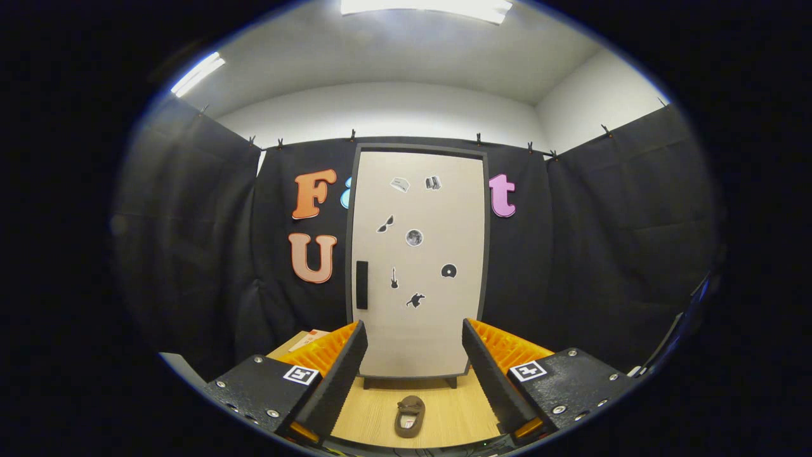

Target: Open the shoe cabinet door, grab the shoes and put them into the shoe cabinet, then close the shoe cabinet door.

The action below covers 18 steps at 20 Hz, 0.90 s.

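Note:
A tall shoe cabinet [419, 266] stands at the back of a wooden table [444, 412], its pale door shut and dotted with small stickers. A dark vertical handle [361, 284] sits on the door's left side. One brown shoe [410, 416] lies on the table in front of the cabinet, toe toward the door. My gripper [413, 336] is open and holds nothing, with its fingers spread wide, well back from the cabinet. The shoe lies low between the two fingers, and the door shows in the gap beyond them.
Black cloth walls close in the booth behind and on both sides of the cabinet. A small flat reddish item [307, 337] lies on the table to the left of the cabinet, partly hidden by my left finger.

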Motion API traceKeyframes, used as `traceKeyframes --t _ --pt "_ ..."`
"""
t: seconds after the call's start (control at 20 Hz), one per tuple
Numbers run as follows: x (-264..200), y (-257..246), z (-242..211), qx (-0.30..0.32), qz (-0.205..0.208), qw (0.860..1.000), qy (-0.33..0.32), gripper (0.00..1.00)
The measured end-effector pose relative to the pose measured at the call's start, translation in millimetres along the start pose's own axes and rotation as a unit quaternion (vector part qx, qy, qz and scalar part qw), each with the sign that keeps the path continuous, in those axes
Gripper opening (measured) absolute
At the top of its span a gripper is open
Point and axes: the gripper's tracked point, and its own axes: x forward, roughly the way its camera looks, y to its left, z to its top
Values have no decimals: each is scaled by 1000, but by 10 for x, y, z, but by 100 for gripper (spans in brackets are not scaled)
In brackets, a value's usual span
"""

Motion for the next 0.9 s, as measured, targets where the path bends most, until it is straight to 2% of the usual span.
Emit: traceKeyframes --t 0.45,0.9 --pt "301 283 -19 5 -1 1000 -3 94" --pt "864 607 -59 7 -13 1000 -4 94"
